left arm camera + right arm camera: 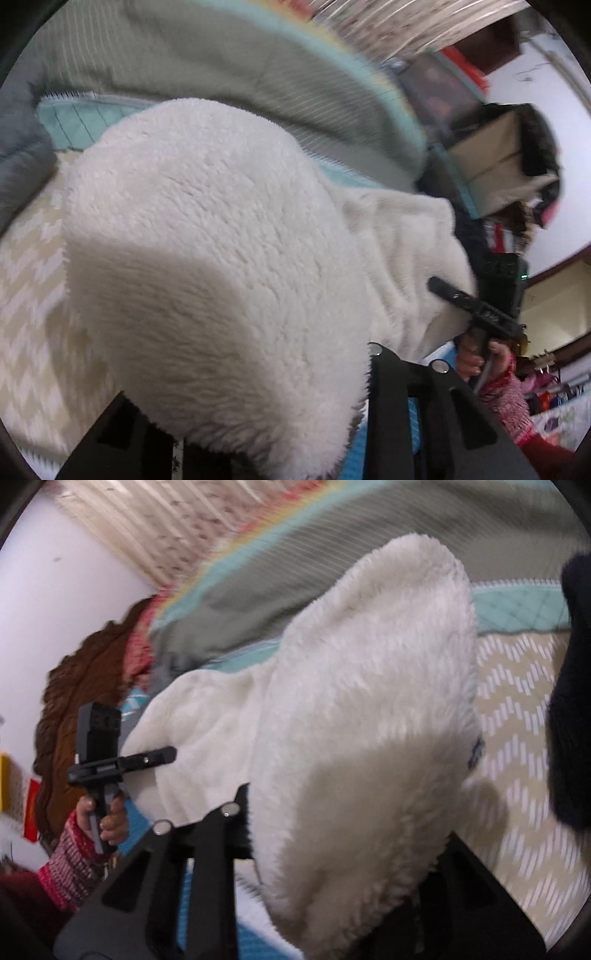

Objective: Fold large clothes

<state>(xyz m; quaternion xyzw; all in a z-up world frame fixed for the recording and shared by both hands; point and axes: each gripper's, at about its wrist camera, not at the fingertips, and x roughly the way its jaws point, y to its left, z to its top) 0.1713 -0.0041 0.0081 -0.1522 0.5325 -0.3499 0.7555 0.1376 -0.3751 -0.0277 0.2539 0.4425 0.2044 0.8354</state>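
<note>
Left wrist view: a white fleece garment (207,258) filled most of the picture, bulging up from 6 o'clock towards 11 o'clock.
Left gripper (258,435): its black fingers rose from the bottom edge on either side of the fleece, which lay bunched between them; the jaws looked pinched on the fabric, though the pile hid the tips.
Right gripper (332,893): same picture from its own camera, black fingers at 5 and 7 o'clock with the fleece packed between them, seemingly clamped on it, tips hidden.
Garment position: lifted, stretched between the two tools, hanging above a bed.
Bedding: a beige zigzag-patterned cover (524,738) lay under the fleece at 3 o'clock in the right wrist view, with a teal quilted edge (517,609) beyond it and a grey-green striped blanket (184,55) further back.
Hands: the right hand (480,354), in a red knitted sleeve (509,398), gripped its tool's handle at 4 o'clock in the left wrist view; the left hand (107,816) showed at 8 o'clock in the right wrist view.
Sharpness: both pictures were blurred.
</note>
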